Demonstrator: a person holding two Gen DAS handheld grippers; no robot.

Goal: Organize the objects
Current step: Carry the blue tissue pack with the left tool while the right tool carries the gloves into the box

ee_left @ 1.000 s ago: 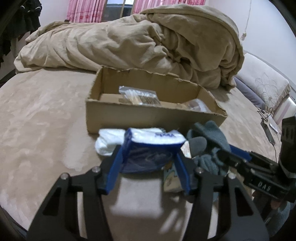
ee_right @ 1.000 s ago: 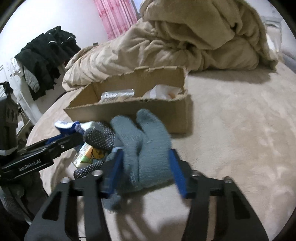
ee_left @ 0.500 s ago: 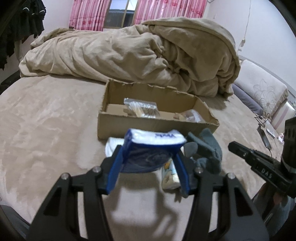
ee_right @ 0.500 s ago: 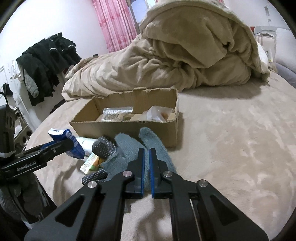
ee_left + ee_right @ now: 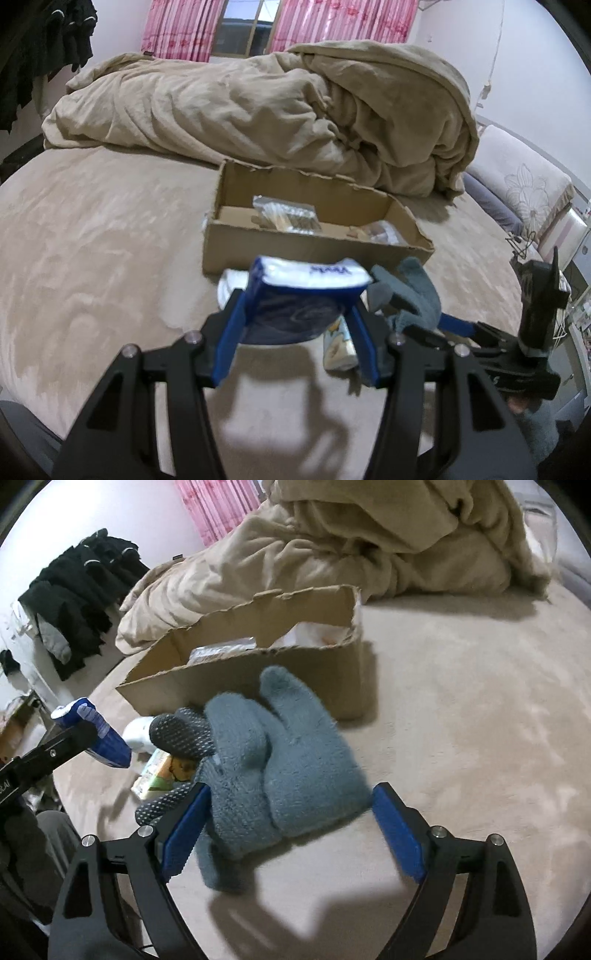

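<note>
Two grippers over bed [image 5: 92,240]. Left gripper [image 5: 295,332]: jaws clamped on tissue pack [image 5: 299,291], short of cardboard box [image 5: 314,251]. Right gripper [image 5: 291,827]: jaws wide, straddling grey glove [image 5: 280,760], no grip. Risks: soft pack slipping; limp glove bunching, snagging box wall.

Fuzzy knit glove [image 5: 280,760], matt cardboard box [image 5: 295,251]

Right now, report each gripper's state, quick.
Left gripper: shut on the blue tissue pack, held above the bed.
Right gripper: open, fingers either side of the grey-blue glove, not clamped on it.
</note>
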